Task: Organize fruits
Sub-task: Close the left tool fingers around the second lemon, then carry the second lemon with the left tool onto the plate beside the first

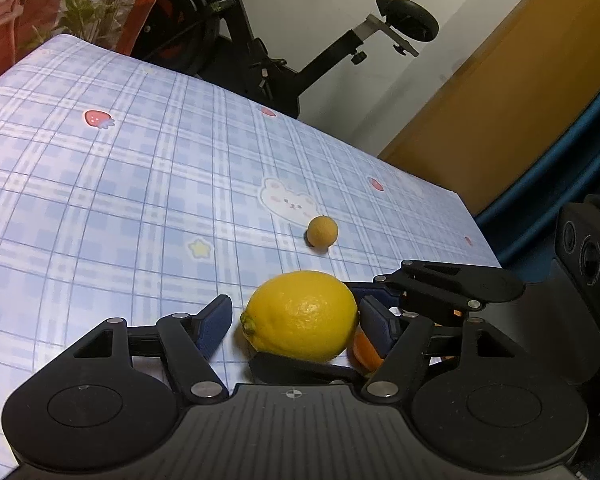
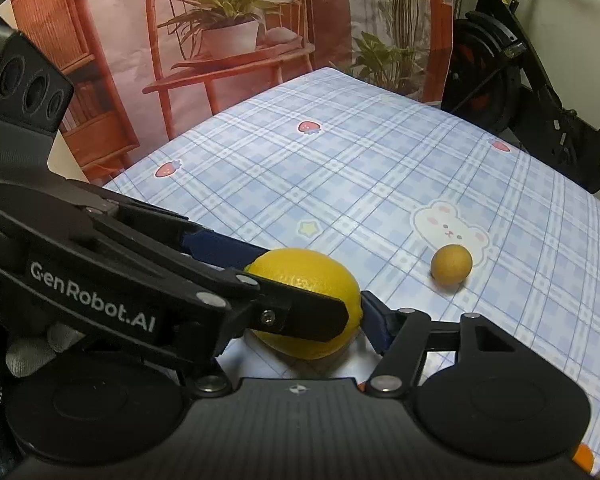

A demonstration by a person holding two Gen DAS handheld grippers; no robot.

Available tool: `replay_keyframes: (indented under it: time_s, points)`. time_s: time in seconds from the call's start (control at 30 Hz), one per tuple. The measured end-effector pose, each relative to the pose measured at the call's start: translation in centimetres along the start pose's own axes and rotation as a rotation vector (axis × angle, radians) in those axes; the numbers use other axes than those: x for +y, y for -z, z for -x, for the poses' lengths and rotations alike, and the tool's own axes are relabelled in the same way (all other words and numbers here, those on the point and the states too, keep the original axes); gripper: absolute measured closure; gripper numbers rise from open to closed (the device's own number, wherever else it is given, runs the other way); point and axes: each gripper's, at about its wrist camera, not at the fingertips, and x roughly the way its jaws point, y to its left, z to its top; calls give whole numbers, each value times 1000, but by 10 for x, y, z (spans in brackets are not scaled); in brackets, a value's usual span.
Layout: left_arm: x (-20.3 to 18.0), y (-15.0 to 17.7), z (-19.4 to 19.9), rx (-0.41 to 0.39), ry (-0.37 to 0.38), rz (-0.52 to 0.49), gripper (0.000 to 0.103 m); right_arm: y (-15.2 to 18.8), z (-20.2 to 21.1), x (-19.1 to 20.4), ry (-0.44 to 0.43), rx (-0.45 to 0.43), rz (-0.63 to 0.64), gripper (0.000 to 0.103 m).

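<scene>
A yellow lemon (image 1: pixel 300 316) (image 2: pixel 312 280) lies on the checked tablecloth. My left gripper (image 1: pixel 296 318) (image 2: pixel 300 284) stands open around it, with a gap between its left pad (image 1: pixel 214 324) and the lemon's tip. My right gripper (image 2: pixel 300 308) reaches in crosswise around the same lemon. Its right pad (image 2: pixel 374 320) sits close against the lemon's side. Its other finger (image 1: pixel 300 370) lies low along the lemon's near side; contact is unclear. A small round orange-yellow fruit (image 1: pixel 322 232) (image 2: pixel 451 264) sits farther out by the printed bear. An orange fruit (image 1: pixel 364 354) peeks from under the right gripper.
The tablecloth (image 1: pixel 120 208) (image 2: pixel 340 168) spreads wide beyond the fruits. An exercise bike (image 1: pixel 236 40) (image 2: pixel 512 68) stands past the far edge, beside a printed backdrop (image 2: pixel 228 32). A gloved hand (image 2: pixel 32 352) holds the left gripper. An orange bit (image 2: pixel 582 458) shows at the lower right corner.
</scene>
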Motion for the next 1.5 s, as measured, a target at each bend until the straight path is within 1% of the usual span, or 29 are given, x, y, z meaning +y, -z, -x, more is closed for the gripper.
replay_keyframes:
  time_s: [0.03,0.07,0.1,0.2,0.37,0.53,0.7,0.87,1.17,1.3,1.5]
  points:
    - [1,0,-2,2,8,4,32,0,0,0,1,2,1,38]
    - [1,0,-2,3,14,7,36,-1,0,0,4,5,4,38]
    - [1,0,-1,6,24,8,37,0,0,1,5,6,7,38]
    - [-4,1,3,11,24,-2,37,1,3,1,1,9,7,38]
    - [-21,1,22,-10,7,-32,37,3,19,8,-10,-29,-13,38]
    - [-52,2,41,-17,-13,-77,37,9,50,14,-19,-82,-28,38]
    - [-90,5,46,-18,-21,-132,37,22,87,10,-11,-136,-58,38]
    - [-126,11,36,8,-14,-178,37,45,122,-4,8,-167,-110,38]
    - [-196,22,8,52,-13,-310,38,88,173,-42,48,-235,-235,38]
    - [-227,28,-10,80,0,-359,39,110,194,-62,73,-263,-285,38]
    - [-265,37,-46,130,37,-426,39,145,221,-96,126,-278,-363,38]
